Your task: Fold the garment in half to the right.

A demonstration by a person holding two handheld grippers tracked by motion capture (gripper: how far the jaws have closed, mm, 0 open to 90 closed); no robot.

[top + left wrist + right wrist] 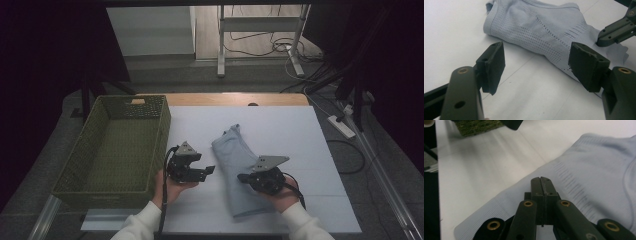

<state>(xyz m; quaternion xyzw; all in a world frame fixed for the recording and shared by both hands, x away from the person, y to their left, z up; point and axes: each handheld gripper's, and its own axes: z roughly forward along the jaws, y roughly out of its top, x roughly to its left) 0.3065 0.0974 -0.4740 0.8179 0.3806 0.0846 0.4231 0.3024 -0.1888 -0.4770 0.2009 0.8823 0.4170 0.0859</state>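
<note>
White table (pixel 280 125) (dark room, cables behind): left gripper (pixel 209 170) open, empty; right gripper (pixel 242 176) shut over garment (pixel 235 155).

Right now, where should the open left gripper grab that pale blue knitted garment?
Probably the ribbed hem edge of the pale blue knitted garment, approached from the basket side. It lies flat on the white table, so only an edge offers the left gripper purchase.

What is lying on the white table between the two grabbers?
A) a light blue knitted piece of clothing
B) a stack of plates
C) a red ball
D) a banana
A: a light blue knitted garment lies flat on the white table, right of the green basket; the left gripper view shows its ribbed hem and rows of little holes up close.
</note>
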